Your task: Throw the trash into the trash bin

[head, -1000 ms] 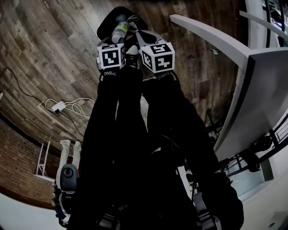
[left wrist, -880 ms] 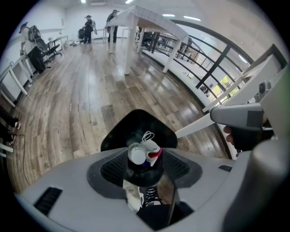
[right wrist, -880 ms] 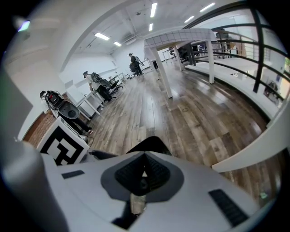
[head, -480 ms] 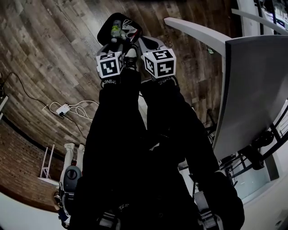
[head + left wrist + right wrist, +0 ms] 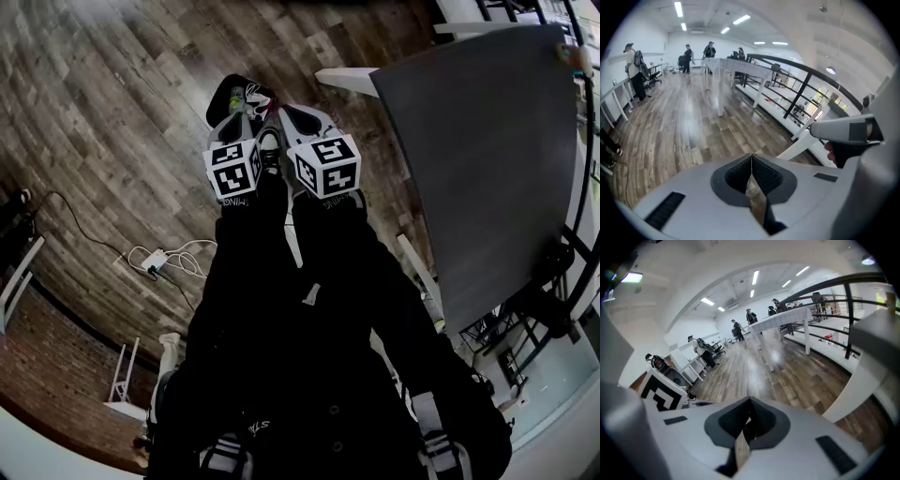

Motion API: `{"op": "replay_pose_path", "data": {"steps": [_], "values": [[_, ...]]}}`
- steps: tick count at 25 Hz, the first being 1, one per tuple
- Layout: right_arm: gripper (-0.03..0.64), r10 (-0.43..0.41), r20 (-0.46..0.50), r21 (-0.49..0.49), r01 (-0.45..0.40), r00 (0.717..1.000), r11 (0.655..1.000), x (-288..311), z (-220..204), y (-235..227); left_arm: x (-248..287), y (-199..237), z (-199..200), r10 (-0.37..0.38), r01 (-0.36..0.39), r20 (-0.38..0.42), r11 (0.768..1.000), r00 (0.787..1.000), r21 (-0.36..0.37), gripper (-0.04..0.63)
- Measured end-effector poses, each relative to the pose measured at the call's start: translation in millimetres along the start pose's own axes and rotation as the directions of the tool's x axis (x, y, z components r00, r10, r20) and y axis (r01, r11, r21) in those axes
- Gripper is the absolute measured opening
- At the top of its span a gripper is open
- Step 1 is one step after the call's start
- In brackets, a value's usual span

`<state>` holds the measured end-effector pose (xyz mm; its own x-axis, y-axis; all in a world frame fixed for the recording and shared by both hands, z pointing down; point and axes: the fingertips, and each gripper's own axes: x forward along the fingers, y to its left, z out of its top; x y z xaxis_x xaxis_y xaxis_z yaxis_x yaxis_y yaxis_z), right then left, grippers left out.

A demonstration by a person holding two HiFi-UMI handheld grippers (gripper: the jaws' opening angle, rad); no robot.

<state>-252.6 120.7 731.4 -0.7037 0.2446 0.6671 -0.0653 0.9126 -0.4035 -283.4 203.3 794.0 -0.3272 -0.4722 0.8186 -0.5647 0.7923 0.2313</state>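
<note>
In the head view a black trash bin (image 5: 217,105) stands on the wood floor beyond both grippers. A clear bottle with a green label (image 5: 236,94) lies inside it beside some white and red trash (image 5: 262,95). My left gripper (image 5: 240,122) and right gripper (image 5: 289,118) hang side by side above and nearer than the bin, apart from it. The left gripper's jaws (image 5: 751,161) have just been closing and now meet with nothing between them. The right gripper's jaws (image 5: 749,411) are shut and empty too. The right gripper (image 5: 848,133) also shows in the left gripper view.
A large grey table (image 5: 487,159) fills the right side, with a white edge (image 5: 342,80) close to the bin. A power strip with cables (image 5: 155,261) lies on the floor at left. People (image 5: 635,65) and white tables (image 5: 736,70) stand far off, by a black railing (image 5: 806,84).
The bottle that was at the left gripper over the bin's mouth now lies inside the bin. Both grippers have lifted up and away from the bin together.
</note>
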Motion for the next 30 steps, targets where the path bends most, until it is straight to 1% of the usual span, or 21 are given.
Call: {"op": "replay_pose_path", "data": {"steps": [2, 4, 8, 11, 14, 19, 23, 25, 27, 30], "values": [[0.014, -0.017, 0.046, 0.019, 0.016, 0.999, 1.000, -30, 25, 3, -23, -23, 29, -0.022, 0.021, 0.042, 0.999, 0.999, 0.025, 0.002], [0.015, -0.040, 0.101, 0.034, 0.037, 0.994, 0.999, -62, 48, 4, -45, -50, 56, -0.059, 0.054, 0.082, 0.997, 0.995, 0.062, 0.001], [0.014, -0.106, 0.202, 0.057, 0.096, 0.974, 0.994, -127, 91, -2, -86, -109, 105, -0.140, 0.117, 0.141, 0.981, 0.980, 0.156, 0.000], [0.015, -0.160, 0.269, 0.099, 0.138, 0.950, 0.986, -184, 112, -9, -119, -159, 133, -0.208, 0.171, 0.179, 0.964, 0.962, 0.204, 0.000], [0.015, -0.225, 0.323, 0.125, 0.195, 0.919, 0.973, -241, 123, -22, -151, -212, 153, -0.278, 0.223, 0.212, 0.942, 0.937, 0.253, 0.000], [0.014, -0.349, 0.391, 0.197, 0.293, 0.852, 0.936, -334, 128, -52, -192, -301, 173, -0.392, 0.293, 0.225, 0.881, 0.892, 0.373, 0.000], [0.015, -0.425, 0.425, 0.257, 0.344, 0.799, 0.903, -392, 126, -70, -215, -352, 176, -0.456, 0.336, 0.214, 0.839, 0.864, 0.428, 0.000], [0.014, -0.458, 0.443, 0.282, 0.365, 0.771, 0.887, -420, 125, -78, -227, -379, 177, -0.490, 0.360, 0.203, 0.814, 0.848, 0.457, 0.000], [0.014, -0.500, 0.462, 0.308, 0.396, 0.733, 0.865, -451, 127, -85, -239, -410, 177, -0.533, 0.391, 0.188, 0.778, 0.825, 0.492, 0.000], [0.014, -0.576, 0.482, 0.354, 0.454, 0.661, 0.818, -507, 124, -94, -263, -461, 174, -0.607, 0.436, 0.164, 0.709, 0.778, 0.555, 0.000]]}}
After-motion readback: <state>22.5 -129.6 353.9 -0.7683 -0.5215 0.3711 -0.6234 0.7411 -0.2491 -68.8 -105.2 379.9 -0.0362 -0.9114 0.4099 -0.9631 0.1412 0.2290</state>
